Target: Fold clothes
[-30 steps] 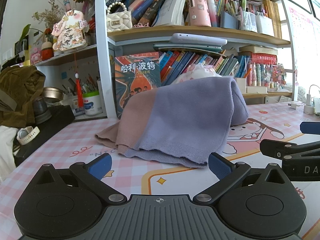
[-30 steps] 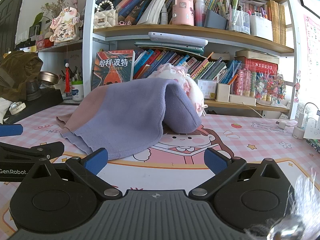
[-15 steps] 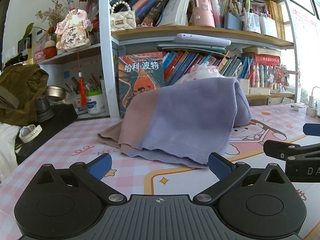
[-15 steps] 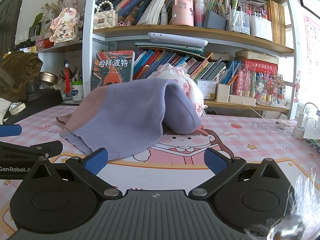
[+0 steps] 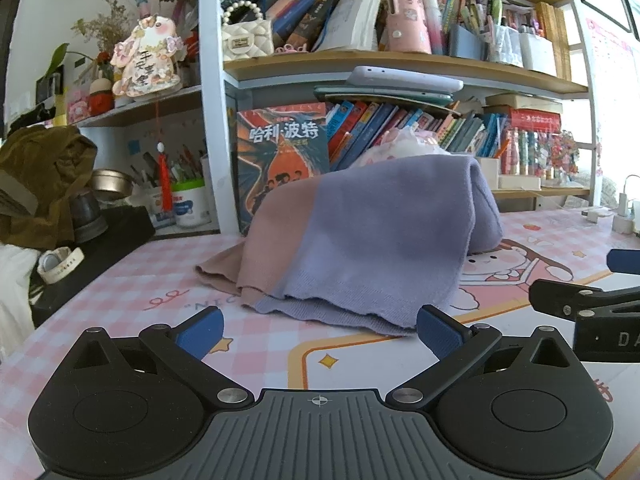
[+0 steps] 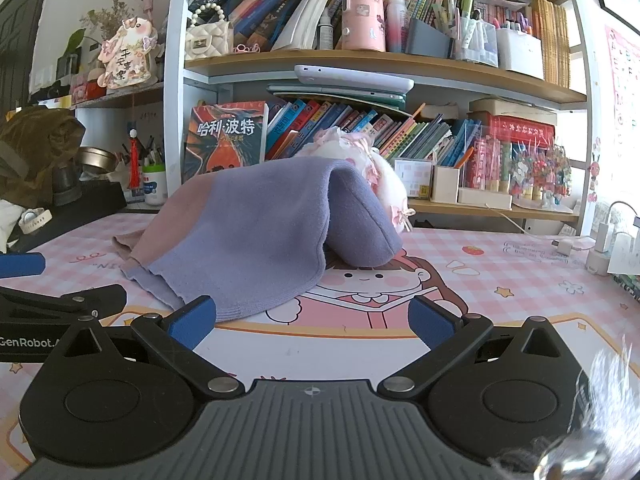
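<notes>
A lilac and dusty-pink knit garment (image 5: pixel 360 240) lies draped in a hump over a white and pink plush item (image 6: pixel 376 176) on the pink checked desk mat (image 5: pixel 120 288). It also shows in the right wrist view (image 6: pixel 256 236). My left gripper (image 5: pixel 318 330) is open and empty, just in front of the garment's near hem. My right gripper (image 6: pixel 310 320) is open and empty, in front of the hem's right end. Each gripper shows at the edge of the other's view.
A bookshelf (image 5: pixel 400 60) full of books and holders stands behind the garment. An olive cloth heap (image 5: pixel 36 184), a black box and a watch (image 5: pixel 60 264) lie at the left. Chargers and cables (image 6: pixel 600 248) sit at the right.
The left wrist view has shifted slightly, so the garment sits a little further right and nearer. The right gripper has stayed still. Both grippers remain open.
</notes>
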Tool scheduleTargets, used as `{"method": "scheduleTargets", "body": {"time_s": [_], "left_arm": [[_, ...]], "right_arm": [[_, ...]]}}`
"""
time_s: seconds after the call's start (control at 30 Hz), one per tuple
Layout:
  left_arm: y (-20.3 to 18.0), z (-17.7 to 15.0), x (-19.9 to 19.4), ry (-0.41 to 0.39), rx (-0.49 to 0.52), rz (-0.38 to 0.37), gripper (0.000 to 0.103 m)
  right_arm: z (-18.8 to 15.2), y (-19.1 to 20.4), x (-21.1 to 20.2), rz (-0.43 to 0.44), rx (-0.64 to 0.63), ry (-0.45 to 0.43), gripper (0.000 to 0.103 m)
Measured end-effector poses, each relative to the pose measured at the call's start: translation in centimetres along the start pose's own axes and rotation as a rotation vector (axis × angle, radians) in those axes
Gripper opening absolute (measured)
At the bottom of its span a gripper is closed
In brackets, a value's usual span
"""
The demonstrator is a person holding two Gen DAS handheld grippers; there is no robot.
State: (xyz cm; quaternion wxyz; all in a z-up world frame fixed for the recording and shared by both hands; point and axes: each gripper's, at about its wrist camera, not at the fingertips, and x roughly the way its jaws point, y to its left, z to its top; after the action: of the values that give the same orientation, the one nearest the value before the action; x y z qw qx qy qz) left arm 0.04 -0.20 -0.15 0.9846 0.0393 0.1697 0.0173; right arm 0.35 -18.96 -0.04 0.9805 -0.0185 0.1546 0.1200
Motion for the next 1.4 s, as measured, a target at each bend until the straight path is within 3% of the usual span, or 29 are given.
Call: {"method": "scheduleTargets", "body": {"time_s": [0.43, 0.73, 0.87, 1.0, 1.17, 1.4], "left_arm": [[-0.7, 0.1, -0.1, -0.009, 0.049, -0.036, 0.103], [-1.1, 0.0, 0.4, 0.028, 0.072, -0.069, 0.103], [-1.7, -0.1, 0.0, 0.009, 0.11, -0.076, 0.103], [-2.2, -0.1, -0.6, -0.026, 0.145, -0.067, 0.103], [-2.9, -0.1, 0.1, 0.025, 0.187, -0.097, 0.103], [-3.4, -0.4, 0.0, 0.031, 0.214, -0.085, 0.103]], "right_arm": [[-0.1, -0.2, -0.2, -0.006, 0.008, -0.014, 0.103], [-0.1, -0.9, -0.5, 0.033, 0.049, -0.028, 0.103], [-0.1, -1.1, -0.5, 0.054, 0.065, -0.029, 0.103], [-0.1, -1.6, -0.4, 0.114, 0.093, -0.021, 0.103], [0.6, -3.6, 1.8, 0.199, 0.186, 0.051, 0.103], [3.9, -6.8, 6.6, 0.333, 0.377, 0.089, 0.101]]}}
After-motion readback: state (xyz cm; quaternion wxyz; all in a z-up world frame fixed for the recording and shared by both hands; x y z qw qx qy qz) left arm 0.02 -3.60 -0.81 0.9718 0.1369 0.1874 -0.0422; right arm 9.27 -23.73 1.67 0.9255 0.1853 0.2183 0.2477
